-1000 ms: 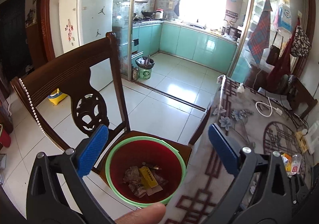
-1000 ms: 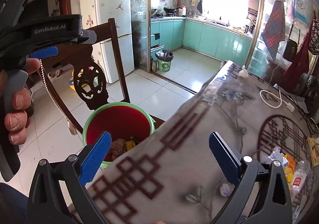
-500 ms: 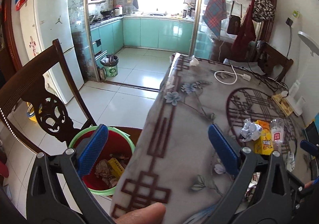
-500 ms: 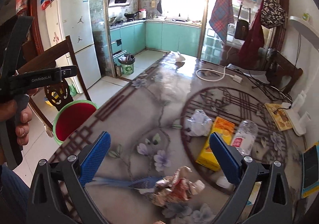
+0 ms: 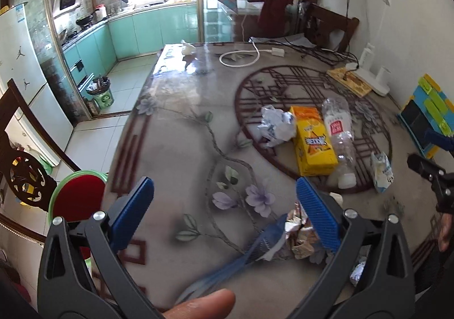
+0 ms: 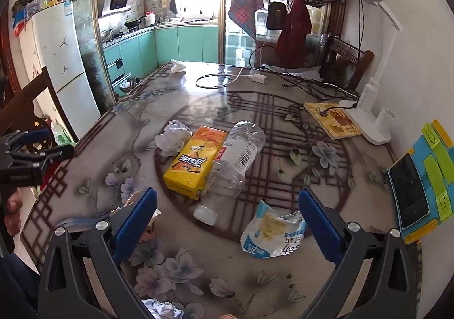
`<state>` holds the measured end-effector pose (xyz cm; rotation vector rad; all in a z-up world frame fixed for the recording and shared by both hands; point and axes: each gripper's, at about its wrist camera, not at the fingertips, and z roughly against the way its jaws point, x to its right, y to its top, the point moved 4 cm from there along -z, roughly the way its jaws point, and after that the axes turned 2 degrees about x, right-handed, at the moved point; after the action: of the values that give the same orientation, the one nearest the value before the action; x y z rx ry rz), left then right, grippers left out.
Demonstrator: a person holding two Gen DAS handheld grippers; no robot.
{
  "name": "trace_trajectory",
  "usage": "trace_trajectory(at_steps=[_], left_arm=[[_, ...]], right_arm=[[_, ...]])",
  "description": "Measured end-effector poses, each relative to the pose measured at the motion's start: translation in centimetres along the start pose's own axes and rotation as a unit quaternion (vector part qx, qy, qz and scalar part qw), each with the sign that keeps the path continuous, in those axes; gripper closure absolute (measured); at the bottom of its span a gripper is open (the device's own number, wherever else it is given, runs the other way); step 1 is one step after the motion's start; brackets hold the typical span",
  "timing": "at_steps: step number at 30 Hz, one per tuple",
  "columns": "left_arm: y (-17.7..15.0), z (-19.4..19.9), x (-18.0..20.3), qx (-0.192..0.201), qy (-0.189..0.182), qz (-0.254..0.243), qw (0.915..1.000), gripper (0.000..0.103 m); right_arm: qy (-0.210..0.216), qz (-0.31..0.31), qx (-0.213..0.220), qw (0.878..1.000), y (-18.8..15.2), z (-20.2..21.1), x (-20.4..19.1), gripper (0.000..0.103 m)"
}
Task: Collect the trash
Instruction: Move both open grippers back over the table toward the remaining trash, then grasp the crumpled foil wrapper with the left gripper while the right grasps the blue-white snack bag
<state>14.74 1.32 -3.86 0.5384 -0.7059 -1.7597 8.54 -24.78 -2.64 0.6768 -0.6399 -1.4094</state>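
Both views have been swung from the red bin [image 5: 76,199] at lower left onto the table [image 5: 181,148]; left gripper [image 5: 224,214] and right gripper [image 6: 227,222] are held spread, empty, above the trash.

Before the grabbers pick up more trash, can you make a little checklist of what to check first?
1. Right gripper open and empty: ok, its jaws stand wide apart with nothing between them.
2. Left gripper open and empty: ok, same.
3. Trash within view of the right gripper: ok, the white and blue wrapper lies flat just ahead of it.
4. Other trash left on the table: ok to list: crumpled paper, yellow box, plastic bottle, foil wad.
5. Red bin ready: cannot tell, only its rim shows past the table edge.
6. Things that are not trash kept apart: ok, the phone sits off to the right.
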Motion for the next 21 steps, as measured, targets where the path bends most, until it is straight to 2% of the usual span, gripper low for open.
trace_trajectory(at_steps=[8,14,21], left_arm=[[-1.8,-2.9,7.0,-0.044,-0.042,-0.052,0.9968,0.004],[-3.4,-5.8,10.1,-0.075,-0.036,-0.082,0.9932,0.004],[-4.4,-8.7,10.5,-0.106,-0.019,-0.080,0.9910,0.004]], right_arm=[[-0.005,-0.042,-0.021,0.999,-1.6,-0.9,4.2,0.007],[-0.009,-0.060,-0.039,0.997,-3.0,-1.4,6.5,0.007],[-0.005,-0.066,-0.046,0.997,-3.4,-1.8,7.6,0.007]])
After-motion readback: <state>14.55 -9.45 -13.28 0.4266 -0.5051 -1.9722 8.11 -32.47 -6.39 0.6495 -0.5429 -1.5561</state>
